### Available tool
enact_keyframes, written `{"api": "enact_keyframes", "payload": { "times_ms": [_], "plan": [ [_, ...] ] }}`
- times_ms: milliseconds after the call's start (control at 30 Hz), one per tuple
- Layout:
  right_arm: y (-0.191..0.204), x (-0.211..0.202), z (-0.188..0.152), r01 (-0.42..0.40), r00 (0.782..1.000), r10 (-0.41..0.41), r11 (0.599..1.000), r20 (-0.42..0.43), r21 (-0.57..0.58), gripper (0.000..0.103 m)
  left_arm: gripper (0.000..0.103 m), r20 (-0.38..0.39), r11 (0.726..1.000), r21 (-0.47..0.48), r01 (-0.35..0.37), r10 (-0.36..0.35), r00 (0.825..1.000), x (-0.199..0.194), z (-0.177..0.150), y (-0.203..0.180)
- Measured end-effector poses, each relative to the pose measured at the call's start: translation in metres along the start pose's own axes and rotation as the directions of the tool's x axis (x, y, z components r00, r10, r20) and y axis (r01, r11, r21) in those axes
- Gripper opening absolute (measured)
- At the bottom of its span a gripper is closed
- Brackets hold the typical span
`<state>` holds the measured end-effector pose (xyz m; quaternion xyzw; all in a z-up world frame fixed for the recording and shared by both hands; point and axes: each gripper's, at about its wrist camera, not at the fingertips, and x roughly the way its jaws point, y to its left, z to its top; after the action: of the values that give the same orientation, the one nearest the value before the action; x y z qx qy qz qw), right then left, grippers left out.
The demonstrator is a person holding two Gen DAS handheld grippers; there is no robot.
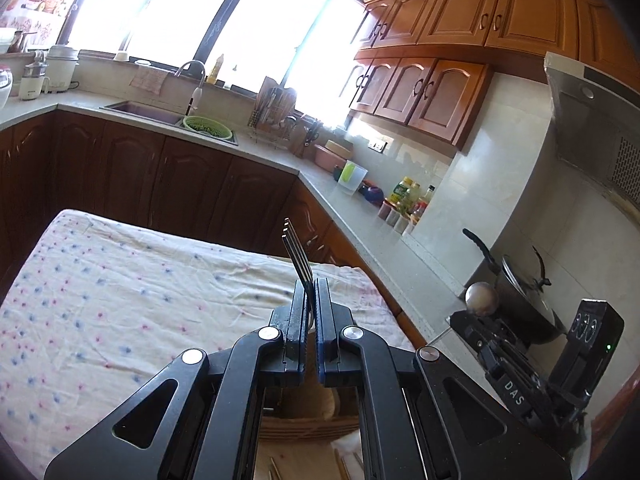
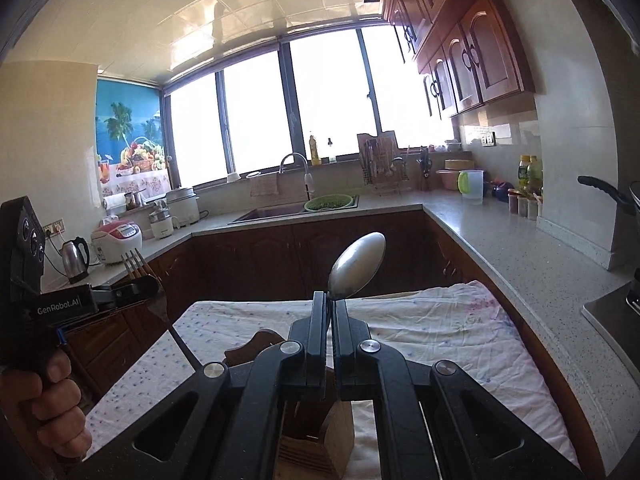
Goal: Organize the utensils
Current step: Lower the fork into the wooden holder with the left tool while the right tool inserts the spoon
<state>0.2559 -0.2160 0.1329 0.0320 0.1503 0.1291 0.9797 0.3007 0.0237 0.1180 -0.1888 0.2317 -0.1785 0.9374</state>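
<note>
Above the cloth-covered worktop [image 1: 120, 300], you hold one utensil in each gripper, both clear of the surface. Your left gripper [image 1: 308, 292] is clamped on a fork [image 1: 298, 254], tines up and forward; the right wrist view shows its handle trailing down below the jaws. Your right gripper [image 2: 331, 306] is clamped on the neck of a spoon [image 2: 357, 266], bowl raised above the fingertips. Judgement: the pick-up is done and you are in the carry step, with both pieces still to be placed. A wooden holder [image 2: 316, 440] with compartments sits directly under the grippers, largely hidden by the gripper bodies; it appears the likely destination, though its compartments cannot be made out. The next move calls for tipping each utensil handle-down, lining it up over an opening and lowering before release, one side at a time to avoid a clash. Both grippers point slightly downward, side by side, near each other; your left hand [image 2: 44, 404] grips its handle firmly.
</note>
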Motion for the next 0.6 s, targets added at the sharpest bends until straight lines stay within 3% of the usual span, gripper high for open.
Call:
{"api": "enact_keyframes", "payload": {
  "times_ms": [300, 600],
  "plan": [
    [0.006, 0.039, -0.041, -0.011, 0.994, 0.005, 0.999, -0.113, -0.053, 0.002, 0.002, -0.071, 1.0, 0.0, -0.03, 0.03, 0.997, 0.032, -0.032, 0.016],
    [0.001, 0.055, -0.056, -0.013, 0.983, 0.005, 0.999, -0.183, -0.044, 0.002, 0.003, -0.118, 0.998, -0.017, -0.059, 0.056, 0.991, 0.043, -0.048, 0.028]
  ]
}}
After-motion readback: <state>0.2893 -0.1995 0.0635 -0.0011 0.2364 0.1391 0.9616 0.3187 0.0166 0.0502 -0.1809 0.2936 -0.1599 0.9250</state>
